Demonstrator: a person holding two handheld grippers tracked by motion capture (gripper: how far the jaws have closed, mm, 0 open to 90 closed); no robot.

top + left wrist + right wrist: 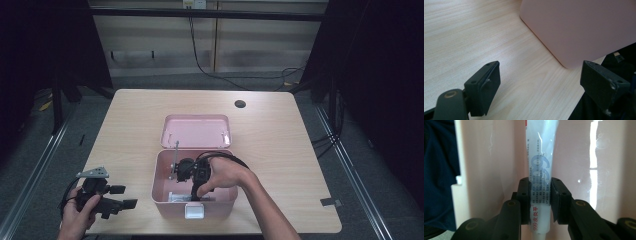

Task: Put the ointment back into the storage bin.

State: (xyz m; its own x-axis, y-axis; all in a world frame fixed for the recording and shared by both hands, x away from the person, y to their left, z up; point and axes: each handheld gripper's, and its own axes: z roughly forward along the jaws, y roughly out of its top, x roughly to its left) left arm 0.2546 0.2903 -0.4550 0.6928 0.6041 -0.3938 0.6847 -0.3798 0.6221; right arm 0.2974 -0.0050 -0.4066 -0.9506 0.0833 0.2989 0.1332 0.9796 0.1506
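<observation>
- right gripper (540, 195) is down inside the open pink box (162, 175), jaws clamped on a white tube (540, 165) — pads pressing either side of its body, in the right gripper view.
- in the high view the right hand (225, 172) reaches over the box rim, gripper pointing down toward the box floor; the lid (196, 131) lies flat just behind, hinged open.
- the tube sits between the jaws, close against the pink inner wall, with the cap end towards the camera.
- handling call: looks light and soft-walled, a squeezable ointment-type tube, glossy skin that could slip; a hard pinch mid-body may dent it or push paste toward the cap. the stiffer shoulder near the cap reads as the safer hold.
- writing: big blue "999" across the tube, red "999" with chinese characters lower down, then fine printed lines too small to read.
- left gripper (540, 82) rests on the wooden table (461, 32) just beside the box's outer corner, jaws wide apart, nothing between them.
- something white lies on the box floor near the front wall; can't tell what.
</observation>
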